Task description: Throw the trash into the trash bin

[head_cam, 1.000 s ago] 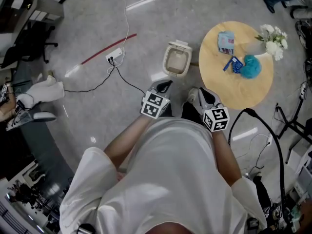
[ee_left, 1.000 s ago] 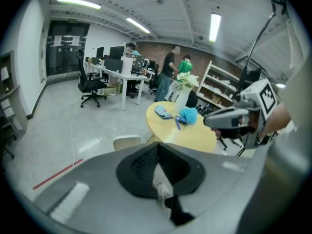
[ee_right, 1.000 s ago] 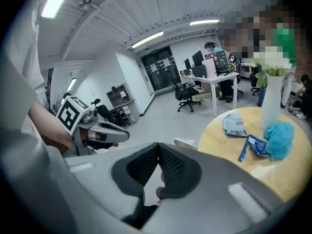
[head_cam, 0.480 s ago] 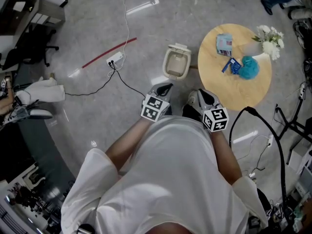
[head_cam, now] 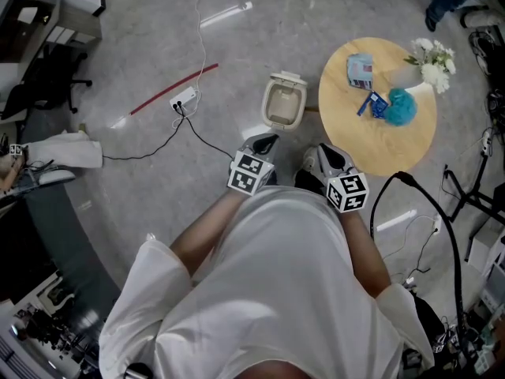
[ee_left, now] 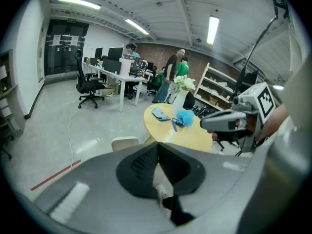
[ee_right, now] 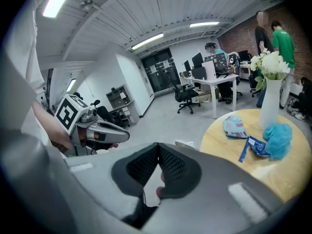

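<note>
Seen from above, a person in a white shirt [head_cam: 268, 290] stands on a grey floor [head_cam: 142, 38]. At far left lie a red strip [head_cam: 174, 88] and a white power strip [head_cam: 183, 96]. The left gripper [head_cam: 267, 141] sits near the chest, its jaws closed together on nothing. Just ahead of it stands a beige trash bin [head_cam: 283, 103], lid open. The right gripper [head_cam: 325, 151], beside the left, likewise has its jaws pressed together, empty. At right, a round wooden table [head_cam: 394, 148] carries the trash: a pale blue packet [head_cam: 360, 71], a blue wrapper [head_cam: 371, 104] and a teal fluffy ball [head_cam: 401, 107], near white flowers [head_cam: 430, 58].
</note>
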`<state>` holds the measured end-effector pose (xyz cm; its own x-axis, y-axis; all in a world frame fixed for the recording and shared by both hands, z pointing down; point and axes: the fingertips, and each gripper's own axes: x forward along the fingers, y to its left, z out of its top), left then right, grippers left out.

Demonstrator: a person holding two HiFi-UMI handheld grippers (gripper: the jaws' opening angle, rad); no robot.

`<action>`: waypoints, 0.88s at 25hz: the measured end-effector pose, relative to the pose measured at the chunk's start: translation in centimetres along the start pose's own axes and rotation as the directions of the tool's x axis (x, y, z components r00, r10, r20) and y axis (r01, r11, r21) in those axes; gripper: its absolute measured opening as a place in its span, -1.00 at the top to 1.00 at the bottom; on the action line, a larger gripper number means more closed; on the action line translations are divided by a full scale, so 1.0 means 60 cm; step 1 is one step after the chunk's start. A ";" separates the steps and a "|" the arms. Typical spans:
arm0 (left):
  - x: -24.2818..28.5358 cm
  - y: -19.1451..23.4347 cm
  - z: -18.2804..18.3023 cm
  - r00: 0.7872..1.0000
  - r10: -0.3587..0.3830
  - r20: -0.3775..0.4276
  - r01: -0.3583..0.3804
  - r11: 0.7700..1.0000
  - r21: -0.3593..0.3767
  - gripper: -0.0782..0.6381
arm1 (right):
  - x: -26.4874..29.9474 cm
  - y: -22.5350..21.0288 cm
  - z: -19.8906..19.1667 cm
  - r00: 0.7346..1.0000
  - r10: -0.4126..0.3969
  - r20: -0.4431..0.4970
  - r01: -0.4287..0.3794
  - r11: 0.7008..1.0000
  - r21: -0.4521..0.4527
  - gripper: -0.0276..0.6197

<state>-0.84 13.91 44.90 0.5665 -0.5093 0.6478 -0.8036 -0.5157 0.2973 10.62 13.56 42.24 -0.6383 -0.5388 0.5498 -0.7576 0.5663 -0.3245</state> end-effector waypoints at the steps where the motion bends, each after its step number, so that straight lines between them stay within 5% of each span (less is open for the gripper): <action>1: 0.000 0.001 0.000 1.000 -0.004 -0.002 0.004 1.000 0.004 0.77 | 0.001 0.001 0.000 1.000 -0.003 0.002 0.003 1.000 0.001 0.91; 22: -0.003 0.026 0.035 0.986 -0.157 -0.052 0.164 0.975 0.151 0.77 | 0.025 0.001 0.011 0.987 -0.160 0.033 0.155 0.982 0.111 0.91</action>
<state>-1.81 11.75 43.76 0.6755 -0.3850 0.6289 -0.6632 -0.6900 0.2899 9.51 12.39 42.52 -0.5132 -0.6429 0.5686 -0.8579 0.4033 -0.3182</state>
